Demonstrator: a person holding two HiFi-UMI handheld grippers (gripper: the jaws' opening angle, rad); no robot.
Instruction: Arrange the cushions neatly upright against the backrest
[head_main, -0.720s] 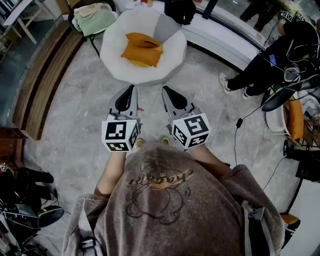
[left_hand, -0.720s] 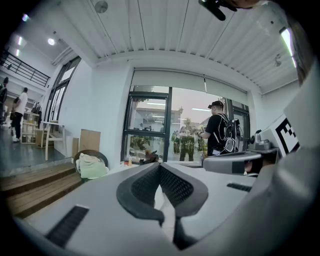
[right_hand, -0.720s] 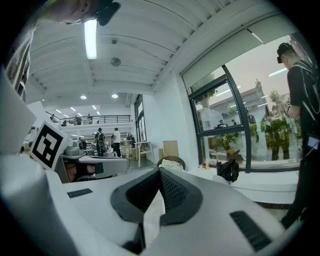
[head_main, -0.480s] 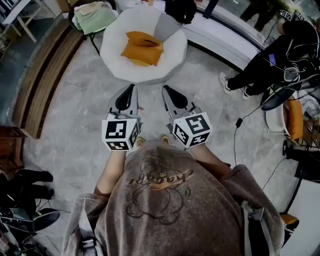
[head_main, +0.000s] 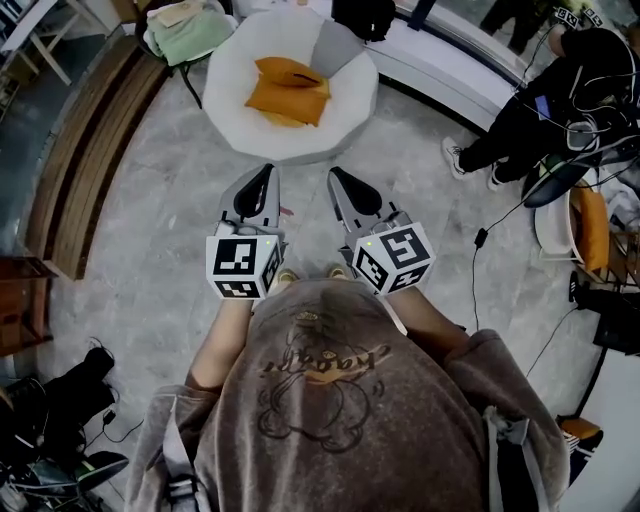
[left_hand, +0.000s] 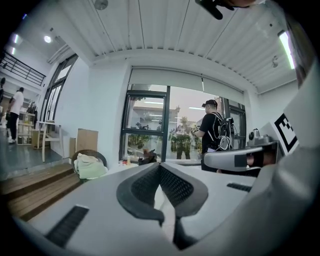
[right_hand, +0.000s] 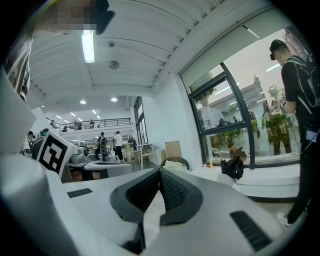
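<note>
Jaws of left gripper (head_main: 262, 175) and right gripper (head_main: 339, 178) are pressed together, empty. Orange cushions (head_main: 288, 92) lie flat on white round chair (head_main: 232, 112), ahead of both grippers.

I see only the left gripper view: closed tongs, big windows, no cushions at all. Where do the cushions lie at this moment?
Observer: In the head view, two orange cushions lie flat and overlapping on the seat of a round white chair.
Operator: Is any cushion near the backrest?
Observer: A grey cushion sits at the chair's far edge, behind the orange ones.
Operator: And the other gripper?
Observer: The right gripper has its tongs shut on nothing.
</note>
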